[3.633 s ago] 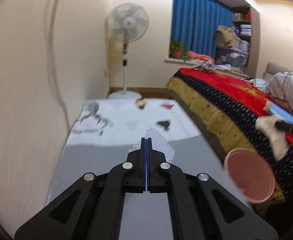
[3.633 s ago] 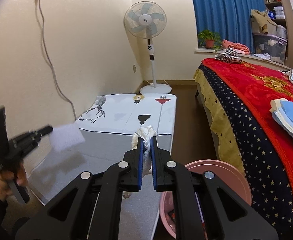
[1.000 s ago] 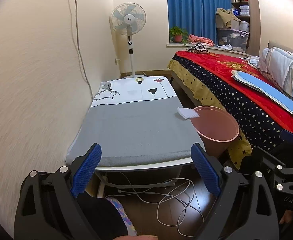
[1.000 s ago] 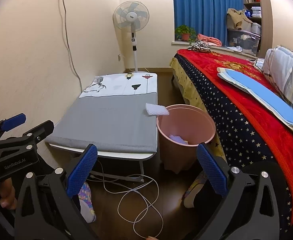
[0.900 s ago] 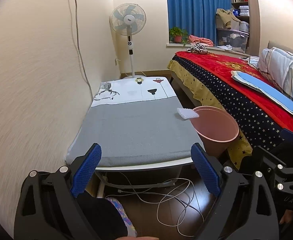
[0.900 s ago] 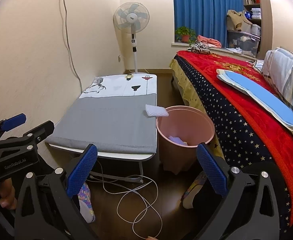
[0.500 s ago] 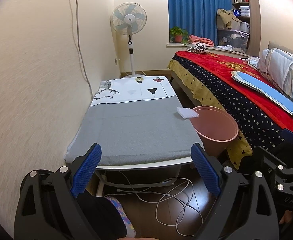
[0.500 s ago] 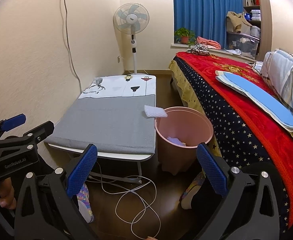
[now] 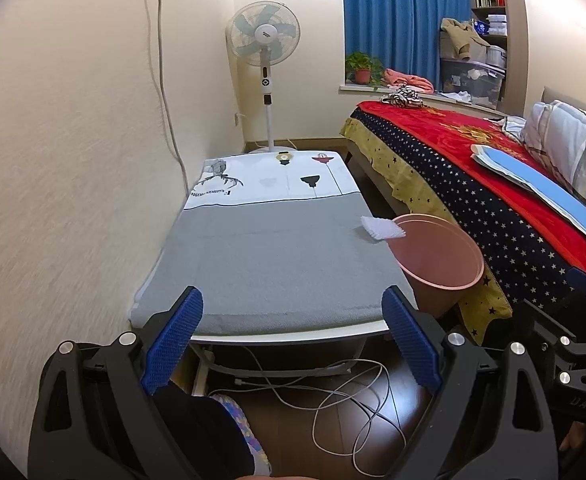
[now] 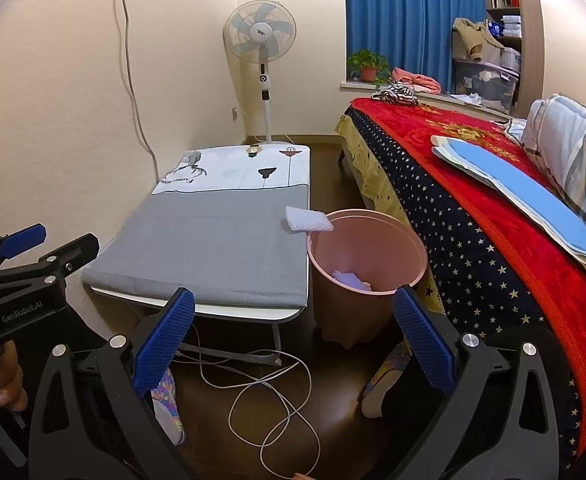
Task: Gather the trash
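While both grippers gape empty, white tissue point(image 10: 307, 219) on table point(image 10: 213, 248) edge, touching pink bin point(image 10: 367, 272)

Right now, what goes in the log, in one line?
left hand-held gripper: open, empty | right hand-held gripper: open, empty | white tissue: table edge by pink bin | bin: white scrap inside

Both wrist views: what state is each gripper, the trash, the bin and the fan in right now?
left gripper: open, empty.
right gripper: open, empty.
white foam piece: on the table's right edge, overhanging beside the bin, not binned.
pink bin: upright on the floor, white trash inside.
low table: otherwise bare.
standing fan: blades sharp, seemingly off.
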A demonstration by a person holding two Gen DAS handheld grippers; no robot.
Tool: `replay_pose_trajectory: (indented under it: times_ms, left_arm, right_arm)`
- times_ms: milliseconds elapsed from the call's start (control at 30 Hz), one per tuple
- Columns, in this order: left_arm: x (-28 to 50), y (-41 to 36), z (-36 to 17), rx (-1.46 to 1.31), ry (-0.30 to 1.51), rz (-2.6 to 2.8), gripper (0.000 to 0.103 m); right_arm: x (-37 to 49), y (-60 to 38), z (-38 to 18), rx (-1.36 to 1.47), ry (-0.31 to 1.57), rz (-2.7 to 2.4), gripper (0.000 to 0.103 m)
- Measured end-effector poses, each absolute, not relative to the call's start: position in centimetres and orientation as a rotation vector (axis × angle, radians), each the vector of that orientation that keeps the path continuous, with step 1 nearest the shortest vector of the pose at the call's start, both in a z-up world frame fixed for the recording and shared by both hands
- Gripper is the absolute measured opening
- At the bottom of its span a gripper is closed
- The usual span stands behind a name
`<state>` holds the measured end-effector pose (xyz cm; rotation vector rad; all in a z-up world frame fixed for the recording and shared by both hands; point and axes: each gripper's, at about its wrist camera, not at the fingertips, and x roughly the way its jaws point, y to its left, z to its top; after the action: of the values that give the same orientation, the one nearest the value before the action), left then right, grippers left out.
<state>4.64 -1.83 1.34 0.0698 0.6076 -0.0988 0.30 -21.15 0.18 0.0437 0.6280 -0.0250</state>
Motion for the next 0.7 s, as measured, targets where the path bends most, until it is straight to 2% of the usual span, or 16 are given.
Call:
replay_pose_trajectory:
  times_ms: [500,700]
  left_arm:
    - [6.4,-1.0,0.5,0.052,0.637,-0.091,0.088]
    - [8.7,0.3,0.9,0.049,0.626,-0.056,0.088]
  right_arm:
    - [2.5,-20.1,-0.5,0.028,0.663,0.012,0.098]
    - [8.4,-19.4,-1.6,0.013,0.622,-0.002,0.098]
